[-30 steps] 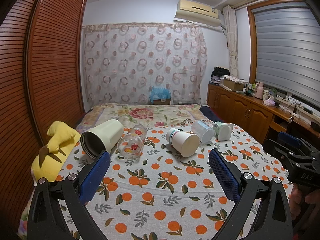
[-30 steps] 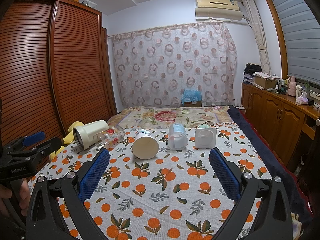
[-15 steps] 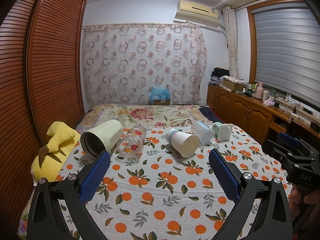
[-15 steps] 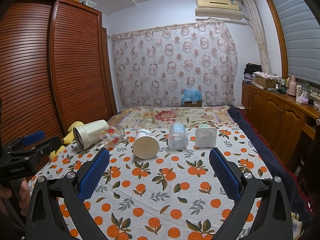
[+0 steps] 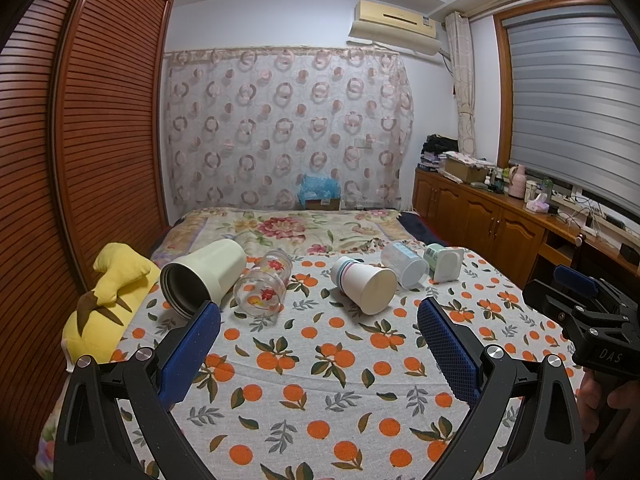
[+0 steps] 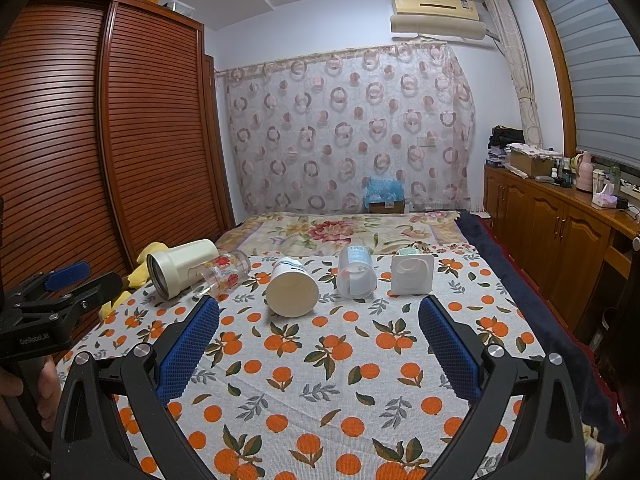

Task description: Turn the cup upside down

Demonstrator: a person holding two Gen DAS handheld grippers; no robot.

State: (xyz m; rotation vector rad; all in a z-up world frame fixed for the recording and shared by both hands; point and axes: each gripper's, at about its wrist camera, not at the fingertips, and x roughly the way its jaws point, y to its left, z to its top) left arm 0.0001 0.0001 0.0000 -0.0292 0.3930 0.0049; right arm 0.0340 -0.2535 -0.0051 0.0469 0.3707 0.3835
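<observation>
Several cups lie on their sides in a row on the orange-print cloth (image 5: 320, 380): a cream tumbler (image 5: 202, 276) (image 6: 178, 268), a printed glass (image 5: 264, 286) (image 6: 224, 272), a white paper cup (image 5: 366, 288) (image 6: 292, 290), a clear plastic cup (image 5: 404, 266) (image 6: 356, 274) and a white-green square cup (image 5: 444, 262) (image 6: 412, 274). My left gripper (image 5: 320, 328) is open and empty, short of the row. My right gripper (image 6: 320, 328) is open and empty, also short of the row.
A yellow plush toy (image 5: 108, 300) lies at the cloth's left edge by the wooden wardrobe (image 5: 60, 160). A floral bedspread (image 5: 288, 228) lies behind the cups. Wooden cabinets (image 6: 560, 232) line the right wall. Each gripper shows at the edge of the other's view.
</observation>
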